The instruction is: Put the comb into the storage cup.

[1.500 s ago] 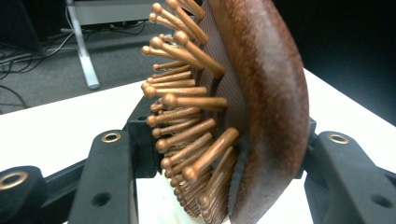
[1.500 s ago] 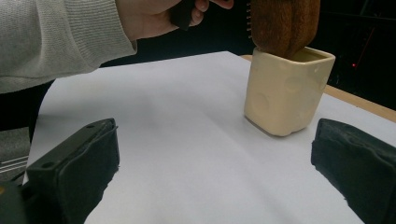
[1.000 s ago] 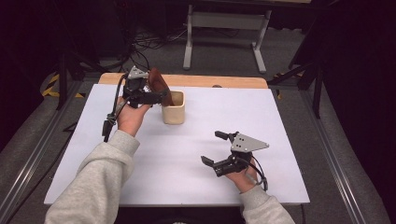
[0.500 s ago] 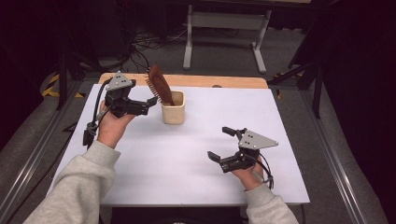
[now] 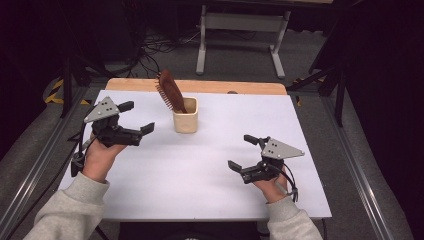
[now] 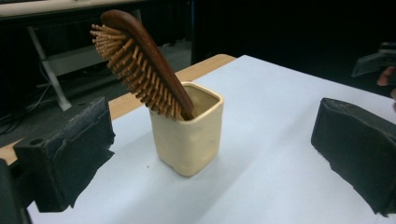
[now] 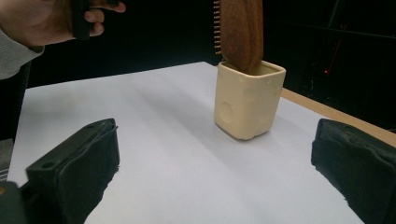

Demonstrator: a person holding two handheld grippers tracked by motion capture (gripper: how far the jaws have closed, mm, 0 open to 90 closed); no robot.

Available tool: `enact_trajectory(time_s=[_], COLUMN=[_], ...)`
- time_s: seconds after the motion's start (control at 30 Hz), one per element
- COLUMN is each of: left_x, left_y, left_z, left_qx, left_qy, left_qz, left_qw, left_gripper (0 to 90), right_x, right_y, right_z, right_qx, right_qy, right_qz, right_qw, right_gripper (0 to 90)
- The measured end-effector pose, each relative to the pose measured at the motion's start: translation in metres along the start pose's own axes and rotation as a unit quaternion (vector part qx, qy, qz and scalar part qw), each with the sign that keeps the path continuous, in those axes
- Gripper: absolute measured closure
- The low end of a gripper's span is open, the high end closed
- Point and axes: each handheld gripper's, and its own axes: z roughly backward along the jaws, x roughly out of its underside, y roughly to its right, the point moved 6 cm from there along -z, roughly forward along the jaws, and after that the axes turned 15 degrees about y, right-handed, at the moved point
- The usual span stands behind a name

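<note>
Where the left gripper (image 5: pixel 138 116) hovered: just short of the cup, pads released; its jaws had just been opening, with nothing between them.
Brown wooden paddle hairbrush (image 5: pixel 170 90): stood handle-down in the cup, head leaning back toward the left fingers' side, bristle pins facing them; beyond those fingertips and apart from them.
Brush, handling: judged stiff and light; the smooth rounded back looked slippery, and the wooden pins could bend or snag under a pinch.
Brush, hold: probably best across the two narrow edges of the head, just above the rim; the handle was hidden inside the cup.
Cream squarish ceramic cup (image 5: pixel 185 122): upright on the white table top (image 5: pixel 200 170), ahead of both sets of fingers, nearer the left ones.
Cup, handling: rigid and breakable; it seemed light enough to tip with the leaning brush, so a lift should go straight up.
Right gripper (image 5: pixel 240 151): pads spread wide with nothing between them, well apart from the cup.
</note>
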Motion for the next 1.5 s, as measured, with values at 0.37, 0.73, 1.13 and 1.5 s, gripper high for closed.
enact_trajectory(time_s=[0.37,0.73,1.13,1.5], left_x=[0.033,0.066,0.112,0.126], left_y=[0.006,0.007,0.006,0.005], left_z=[0.028,0.042,0.056,0.062], left_qx=[0.015,0.021,0.02,-0.002], left_qy=[0.002,-0.005,-0.042,-0.018], left_qz=[0.018,0.026,0.053,0.05], left_qw=[0.9997,0.9995,0.9975,0.9986], left_gripper=[0.3,0.3,0.5,0.4], right_x=[0.004,0.014,0.027,0.053], right_y=[0.003,0.006,0.007,0.009], right_z=[0.006,0.012,0.021,0.037], right_qx=[0.006,0.011,0.019,0.037], right_qy=[-0.01,-0.019,-0.021,-0.029], right_qz=[0.003,0.004,0.002,-0.007], right_qw=[0.9999,0.9997,0.9996,0.9989], right_gripper=[1.4,1.3,1.2,1.0])
